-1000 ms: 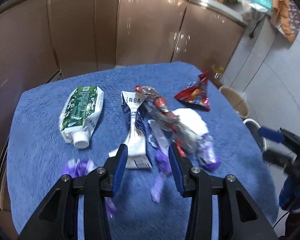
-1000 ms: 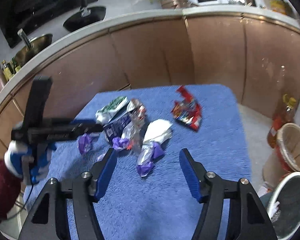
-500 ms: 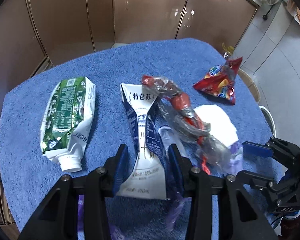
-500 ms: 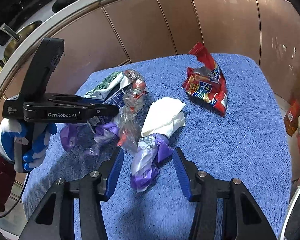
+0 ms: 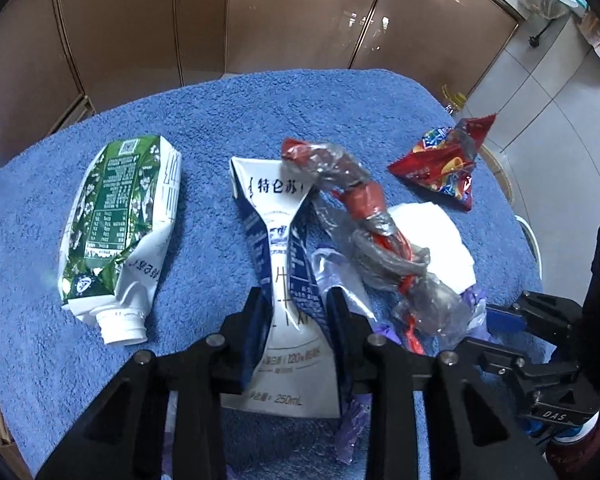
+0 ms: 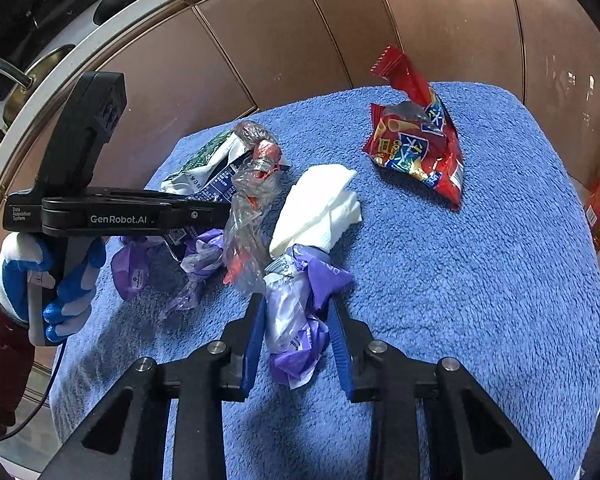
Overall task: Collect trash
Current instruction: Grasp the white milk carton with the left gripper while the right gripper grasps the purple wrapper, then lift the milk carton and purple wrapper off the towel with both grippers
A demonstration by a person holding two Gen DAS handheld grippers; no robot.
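Observation:
Trash lies on a blue towel (image 5: pixel 228 120). My left gripper (image 5: pixel 296 312) straddles the flattened white-and-blue milk carton (image 5: pixel 284 264), jaws close against its sides. A crushed green carton (image 5: pixel 116 216) lies to its left. A twisted clear-and-red wrapper (image 5: pixel 372 248), a white tissue (image 5: pixel 440 236) and a red snack bag (image 5: pixel 444 164) lie to the right. My right gripper (image 6: pixel 298 328) straddles a purple-and-white plastic wrapper (image 6: pixel 296 320), jaws nearly touching it. The tissue (image 6: pixel 320 208) and the snack bag (image 6: pixel 420 144) lie beyond it.
Brown cabinet doors (image 5: pixel 260 20) curve behind the table. More purple wrappers (image 6: pixel 132 264) lie under the left gripper body (image 6: pixel 112 216). A bin rim (image 5: pixel 528 240) shows on the tiled floor to the right of the table.
Both grippers moved forward and down onto the trash. The left jaws narrowed around the milk carton. The right jaws narrowed around the purple wrapper.

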